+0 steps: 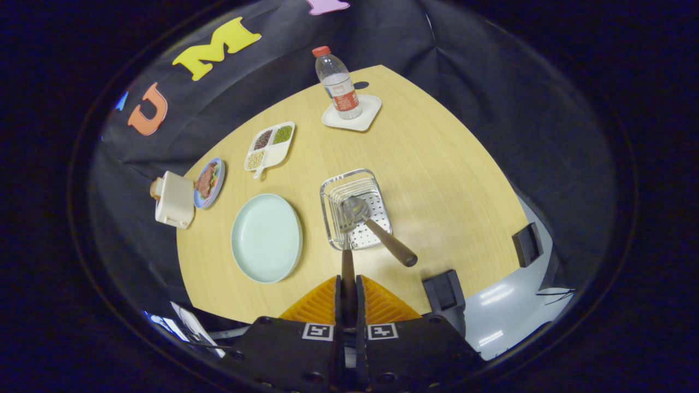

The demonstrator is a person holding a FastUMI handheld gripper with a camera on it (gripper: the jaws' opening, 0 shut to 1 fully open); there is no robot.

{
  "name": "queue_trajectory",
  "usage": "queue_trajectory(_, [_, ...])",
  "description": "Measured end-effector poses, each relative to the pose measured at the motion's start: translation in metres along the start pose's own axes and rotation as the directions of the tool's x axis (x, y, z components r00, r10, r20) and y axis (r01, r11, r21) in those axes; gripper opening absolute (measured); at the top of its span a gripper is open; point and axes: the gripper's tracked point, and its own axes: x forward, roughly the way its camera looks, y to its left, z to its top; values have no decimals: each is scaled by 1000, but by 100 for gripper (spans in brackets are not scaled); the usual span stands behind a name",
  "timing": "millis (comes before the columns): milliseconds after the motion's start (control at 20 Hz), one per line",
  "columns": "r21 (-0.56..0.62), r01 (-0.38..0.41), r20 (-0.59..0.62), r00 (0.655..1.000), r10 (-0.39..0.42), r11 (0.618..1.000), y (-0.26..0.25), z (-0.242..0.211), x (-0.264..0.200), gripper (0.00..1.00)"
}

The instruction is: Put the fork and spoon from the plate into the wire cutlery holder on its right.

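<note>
My jaws are closed tight on the fork's dark handle, its tines reaching ahead over the wire cutlery holder; whether they touch its floor I can't quite tell. The spoon already leans inside that holder. The plate sits left of the holder, bare.

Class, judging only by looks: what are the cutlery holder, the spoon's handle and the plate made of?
Cutlery holder: shiny metal wire, perforated base. Spoon handle: likely dark matte wood. Plate: smooth pale green, plastic or ceramic, unclear. The gripper is shut on the fork.
</note>
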Motion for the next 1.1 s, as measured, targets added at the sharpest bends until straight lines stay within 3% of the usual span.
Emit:
queue_trajectory(100, [7,-12,14,1000,12,1000,5,2,-3,13])
queue_trajectory(200, [9,-10,23,1000,9,1000,4,1,-4,36])
queue_trajectory(500, [-6,-35,84,996,36,999,15,4,-13,62])
queue_trajectory(700, [-41,-15,164,986,22,999,19,4,-28,90])
queue_trajectory(950, [-115,-1,317,948,37,993,31,7,-59,89])
queue_trajectory(1100, [-162,-89,461,873,156,983,63,7,-90,89])
